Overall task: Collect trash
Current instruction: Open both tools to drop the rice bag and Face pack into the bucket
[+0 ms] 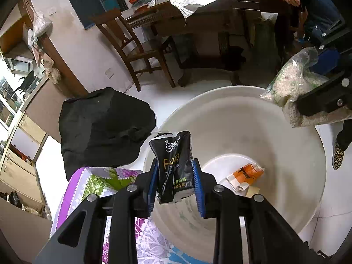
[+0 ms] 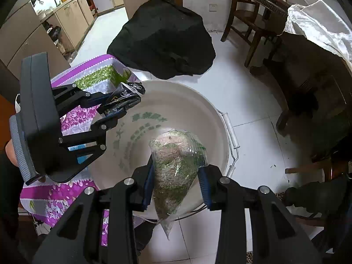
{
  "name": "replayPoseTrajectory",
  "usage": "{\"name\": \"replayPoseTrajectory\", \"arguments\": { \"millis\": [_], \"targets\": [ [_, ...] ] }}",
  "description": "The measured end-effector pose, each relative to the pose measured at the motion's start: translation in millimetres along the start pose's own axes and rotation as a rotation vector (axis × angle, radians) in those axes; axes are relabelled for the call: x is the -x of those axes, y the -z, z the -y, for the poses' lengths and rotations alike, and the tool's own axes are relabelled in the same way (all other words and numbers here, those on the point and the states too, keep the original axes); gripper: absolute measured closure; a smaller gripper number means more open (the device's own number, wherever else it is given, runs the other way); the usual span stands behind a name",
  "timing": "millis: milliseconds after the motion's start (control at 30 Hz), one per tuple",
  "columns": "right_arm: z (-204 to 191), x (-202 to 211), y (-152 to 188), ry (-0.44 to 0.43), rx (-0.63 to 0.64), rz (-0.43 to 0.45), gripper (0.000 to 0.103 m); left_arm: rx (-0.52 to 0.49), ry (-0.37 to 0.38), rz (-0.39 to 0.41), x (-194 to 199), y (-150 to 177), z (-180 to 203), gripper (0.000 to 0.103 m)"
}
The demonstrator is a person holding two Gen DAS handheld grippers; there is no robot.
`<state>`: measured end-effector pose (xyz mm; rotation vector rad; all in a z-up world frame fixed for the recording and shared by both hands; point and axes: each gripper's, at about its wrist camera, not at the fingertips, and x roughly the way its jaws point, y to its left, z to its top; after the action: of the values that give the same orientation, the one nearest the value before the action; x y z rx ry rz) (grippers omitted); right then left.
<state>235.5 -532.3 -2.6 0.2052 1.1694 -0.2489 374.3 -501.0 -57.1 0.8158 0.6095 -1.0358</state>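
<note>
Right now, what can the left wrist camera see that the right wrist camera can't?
Only the left wrist view shows the orange wrapper lying at the bottom of the white bucket. Only the right wrist view shows the bucket's wire handle and green lettering. Both show the left gripper holding the black tissue pack, the right gripper holding the clear bag, and the black bag.

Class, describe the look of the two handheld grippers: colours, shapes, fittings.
Both are matte black. The left gripper and right gripper have angular linkage arms with triangular cut-outs, round silver pivot bolts, and ribbed blue pads. From the right wrist view, the left one has a boxy black body with a ribbed grey grip.
</note>
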Motion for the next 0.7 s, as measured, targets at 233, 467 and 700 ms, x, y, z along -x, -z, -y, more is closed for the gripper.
{"name": "replayPoseTrajectory", "arguments": {
  "millis": [233, 467, 700],
  "targets": [
    [3.4, -9.9, -5.0, -0.012, -0.002, -0.009, 0.067, -0.001, -0.001, -0.021, -13.7, 0.9, -1.1, 0.068],
    [12.2, -10.5, -4.8, 0.005, -0.032, 0.033, 0.059, 0.045, -0.034, -0.027, -22.1, 0.9, -9.9, 0.056],
    [18.0, -14.1, 0.3, 0.011, -0.043, 0.029, 0.059, 0.050, -0.035, -0.030, -23.3, 5.0, -15.4, 0.055]
  ]
}}
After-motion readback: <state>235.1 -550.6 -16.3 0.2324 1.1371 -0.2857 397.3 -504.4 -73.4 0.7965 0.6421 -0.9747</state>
